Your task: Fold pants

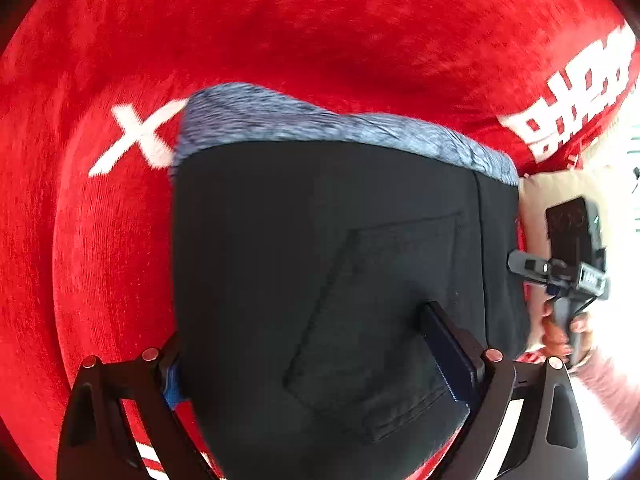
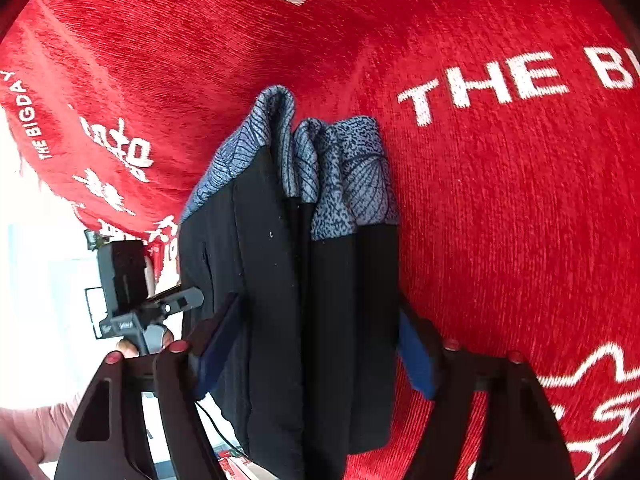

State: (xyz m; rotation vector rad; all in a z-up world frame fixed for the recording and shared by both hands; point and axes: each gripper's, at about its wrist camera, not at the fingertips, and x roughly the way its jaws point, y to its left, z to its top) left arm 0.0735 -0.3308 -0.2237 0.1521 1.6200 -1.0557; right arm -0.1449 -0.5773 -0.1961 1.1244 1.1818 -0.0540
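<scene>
From your left wrist camera, the nearest thing is your left claw. Its two fingers stand wide apart, and the pants fill the gap between them. The right finger pad presses on the black cloth next to a sewn pocket. The left pad is mostly hidden behind the edge of the cloth, so you have the pants pinched across their width. The pants hang in front of a red cloth with white letters. A blue-grey patterned band runs along the far edge of the pants. Off to the right you can see your right claw in a hand, touching the side of the pants.

From your right wrist camera, your right claw is nearest. Its fingers are also spread wide, with the bunched pants held between the blue pads. The cloth is gathered in several up-and-down folds here. The patterned band sits at the far end, over the red cloth. Your left claw shows at the left, against the edge of the pants.
</scene>
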